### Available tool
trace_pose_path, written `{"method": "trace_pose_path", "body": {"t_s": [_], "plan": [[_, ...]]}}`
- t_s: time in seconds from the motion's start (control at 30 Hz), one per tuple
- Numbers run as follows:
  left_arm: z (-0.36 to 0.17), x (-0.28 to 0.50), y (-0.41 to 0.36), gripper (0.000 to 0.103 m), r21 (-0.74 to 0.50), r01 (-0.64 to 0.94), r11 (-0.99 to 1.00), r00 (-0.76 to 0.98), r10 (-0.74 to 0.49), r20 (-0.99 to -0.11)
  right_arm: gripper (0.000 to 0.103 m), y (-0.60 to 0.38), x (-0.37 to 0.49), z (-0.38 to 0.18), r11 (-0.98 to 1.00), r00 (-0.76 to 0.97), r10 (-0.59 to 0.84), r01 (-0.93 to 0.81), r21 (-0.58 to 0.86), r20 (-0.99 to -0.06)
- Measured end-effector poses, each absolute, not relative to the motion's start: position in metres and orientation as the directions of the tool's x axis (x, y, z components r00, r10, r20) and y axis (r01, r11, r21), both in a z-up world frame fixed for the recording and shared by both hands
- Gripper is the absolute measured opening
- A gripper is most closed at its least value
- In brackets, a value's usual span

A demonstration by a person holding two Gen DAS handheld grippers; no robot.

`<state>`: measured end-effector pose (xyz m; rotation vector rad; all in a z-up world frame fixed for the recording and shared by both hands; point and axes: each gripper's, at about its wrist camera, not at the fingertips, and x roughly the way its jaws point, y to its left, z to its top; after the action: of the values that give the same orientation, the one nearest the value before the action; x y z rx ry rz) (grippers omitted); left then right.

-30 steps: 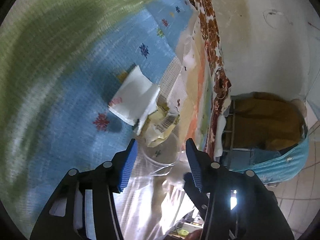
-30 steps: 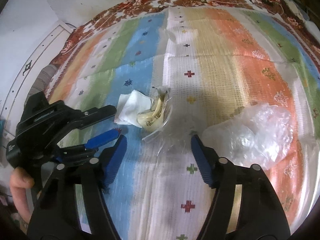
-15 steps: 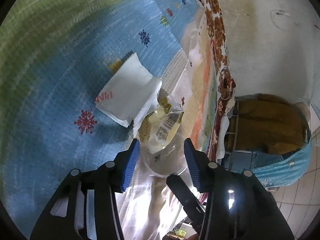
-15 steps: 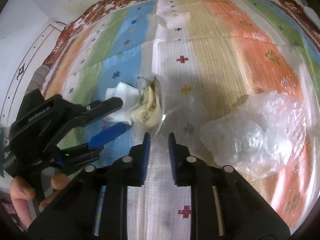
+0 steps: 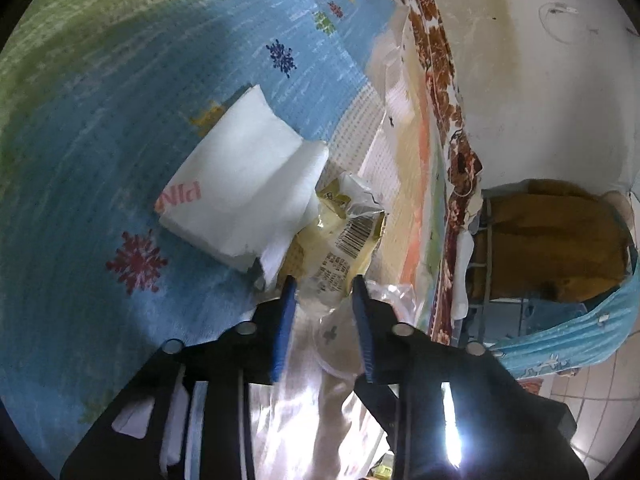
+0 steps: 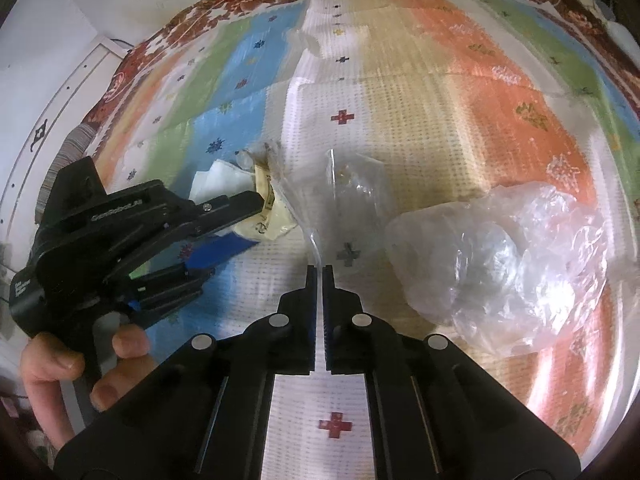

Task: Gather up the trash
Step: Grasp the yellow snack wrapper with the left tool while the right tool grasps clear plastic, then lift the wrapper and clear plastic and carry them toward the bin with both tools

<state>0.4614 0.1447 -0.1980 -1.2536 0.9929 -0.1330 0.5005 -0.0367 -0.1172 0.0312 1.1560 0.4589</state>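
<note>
Claws closing on a striped, many-coloured woven cover [image 6: 400, 100] as 2 hand-held tools work on a small pile of litter. Both stood wide apart 1 second ago. The right claw [image 6: 319, 268] has since snapped together, and its blue pads now meet on the edge of a thin clear plastic bag [image 6: 352, 184], whose film runs up from the tips toward the litter. The left claw [image 5: 323, 280] has edged in and its jaws have just been narrowing. The lower end of a crumpled yellow snack wrapper with a barcode [image 5: 344, 240] now fills the gap between them, and the pads appear to nip it.

The wrapper lies at the mouth of the clear bag, touching a folded white paper napkin with pink lettering [image 5: 240, 184] that sits flat on the blue stripe just beside it. A larger heap of crumpled clear plastic [image 6: 500, 264] rests well apart on the orange stripe, untouched. A person's hand [image 6: 80, 360] grips the left tool's handle.

Judging by this, collection has only begun. With the bag pinned and the wrapper seemingly gripped, the first piece looks ready to be pushed inside. The napkin and the loose plastic are not yet gathered.
</note>
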Motion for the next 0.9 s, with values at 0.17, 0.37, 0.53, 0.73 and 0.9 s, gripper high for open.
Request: {"method": "trace_pose_path", "body": {"t_s": [0.17,0.37,0.53,0.73,0.9], "plan": [[-0.199,0.461,0.143,0.014,-0.832,-0.406,0.378,0.603,-0.573,-0.555,0.002,-0.039,0.497,-0.116,0.908,0.335,0.358,-0.343,0.241,-0.872],[-0.18,0.456,0.145,0.011,-0.821,-0.394,0.414,0.605,-0.555,-0.571,0.002,-0.038,0.49,-0.108,0.907,0.363,0.355,-0.358,0.223,-0.862],[-0.151,0.449,0.149,0.01,-0.798,-0.382,0.466,0.614,-0.518,-0.596,0.002,-0.042,0.477,-0.096,0.905,0.39,0.359,-0.369,0.213,-0.848],[-0.126,0.433,0.148,0.01,-0.742,-0.37,0.559,0.597,-0.469,-0.651,0.002,-0.048,0.453,-0.076,0.895,0.427,0.384,-0.389,0.217,-0.819],[-0.111,0.413,0.145,0.01,-0.654,-0.36,0.665,0.566,-0.401,-0.72,0.002,-0.055,0.437,-0.053,0.897,0.45,0.378,-0.395,0.199,-0.809]]}}
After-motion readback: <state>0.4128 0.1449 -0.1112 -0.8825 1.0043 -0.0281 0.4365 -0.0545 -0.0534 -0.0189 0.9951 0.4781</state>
